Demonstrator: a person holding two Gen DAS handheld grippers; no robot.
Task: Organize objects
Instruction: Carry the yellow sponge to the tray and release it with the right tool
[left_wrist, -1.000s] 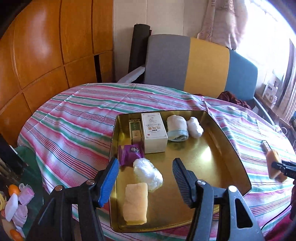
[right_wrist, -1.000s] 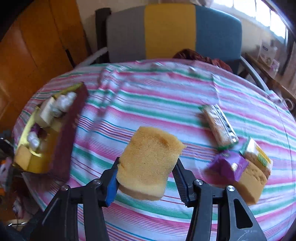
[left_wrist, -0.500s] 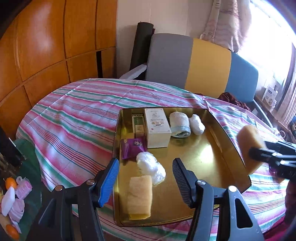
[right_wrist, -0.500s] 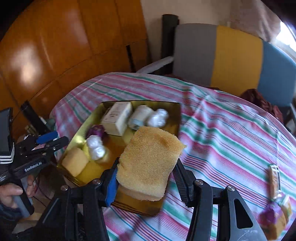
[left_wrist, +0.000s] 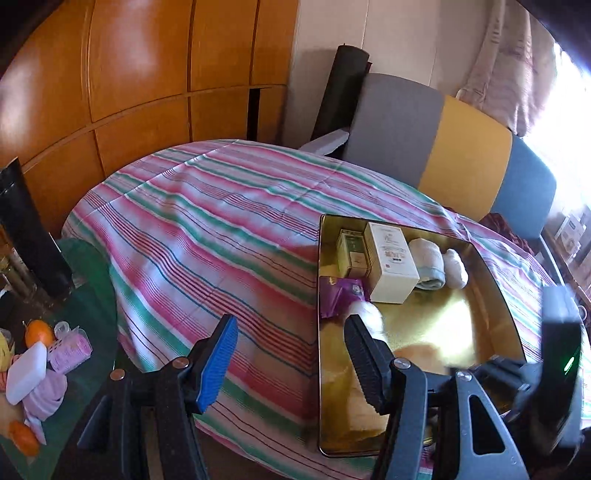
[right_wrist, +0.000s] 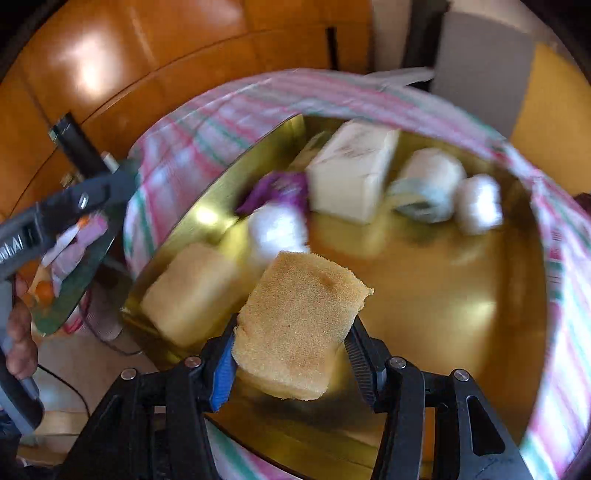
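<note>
My right gripper (right_wrist: 290, 360) is shut on a yellow sponge (right_wrist: 301, 328) and holds it over the near part of the gold tray (right_wrist: 443, 306). The tray holds a second yellow sponge (right_wrist: 192, 291), a white plastic-wrapped ball (right_wrist: 277, 229), a purple packet (right_wrist: 277, 192), a white box (right_wrist: 354, 170), a rolled towel (right_wrist: 428, 184) and a white roll (right_wrist: 478, 203). My left gripper (left_wrist: 291, 354) is open and empty, left of the tray (left_wrist: 450, 321) over the striped cloth (left_wrist: 221, 236). The right gripper's body (left_wrist: 554, 362) shows over the tray's right side.
A grey, yellow and blue chair (left_wrist: 443, 147) stands behind the round table. Wooden panels (left_wrist: 147, 74) line the left wall. A low green table (left_wrist: 48, 354) at the left holds oranges, a white block and pink items.
My right gripper has carried the sponge from the tray's right edge to low over the tray. My left gripper has shifted left, off the tray.
</note>
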